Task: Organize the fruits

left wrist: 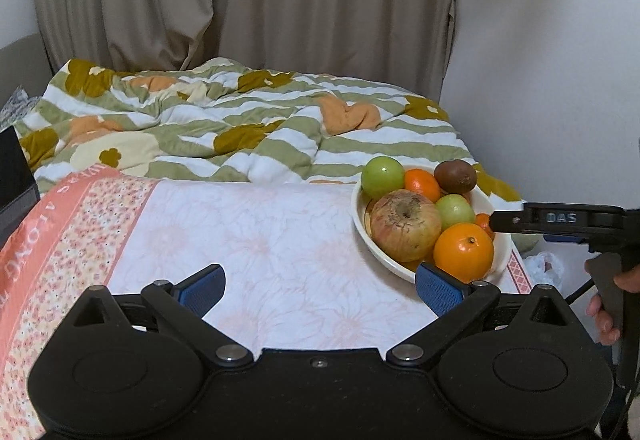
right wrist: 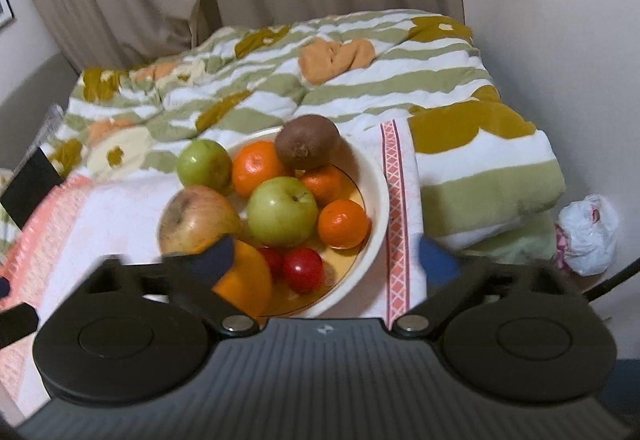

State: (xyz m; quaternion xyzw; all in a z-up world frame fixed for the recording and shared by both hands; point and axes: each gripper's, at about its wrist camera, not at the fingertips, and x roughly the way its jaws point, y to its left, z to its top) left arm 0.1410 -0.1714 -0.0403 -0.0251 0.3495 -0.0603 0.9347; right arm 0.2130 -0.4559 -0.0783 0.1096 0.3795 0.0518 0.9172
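Observation:
A cream bowl (left wrist: pixel 502 240) (right wrist: pixel 378 191) full of fruit sits at the right end of a floral cloth. It holds a large yellow-red apple (left wrist: pixel 404 228) (right wrist: pixel 196 217), two green apples (left wrist: pixel 382 175) (right wrist: pixel 282 211), a big orange (left wrist: pixel 464 250) (right wrist: pixel 246 280), several small mandarins (right wrist: pixel 344 224), a brown kiwi (left wrist: pixel 456 175) (right wrist: pixel 308 141) and two red tomatoes (right wrist: pixel 302 270). My left gripper (left wrist: pixel 320 288) is open and empty over the cloth, left of the bowl. My right gripper (right wrist: pixel 324 260) is open and empty, hovering over the bowl's near side; it also shows side-on in the left wrist view (left wrist: pixel 560 220).
The floral cloth (left wrist: pixel 260 248) covers the surface in front of a rumpled striped flower-print quilt (left wrist: pixel 240 119) (right wrist: pixel 360 79). Beige curtains hang behind, with a white wall to the right. A crumpled plastic bag (right wrist: pixel 588 236) lies low at the right. A dark object (left wrist: pixel 12 175) stands at the left edge.

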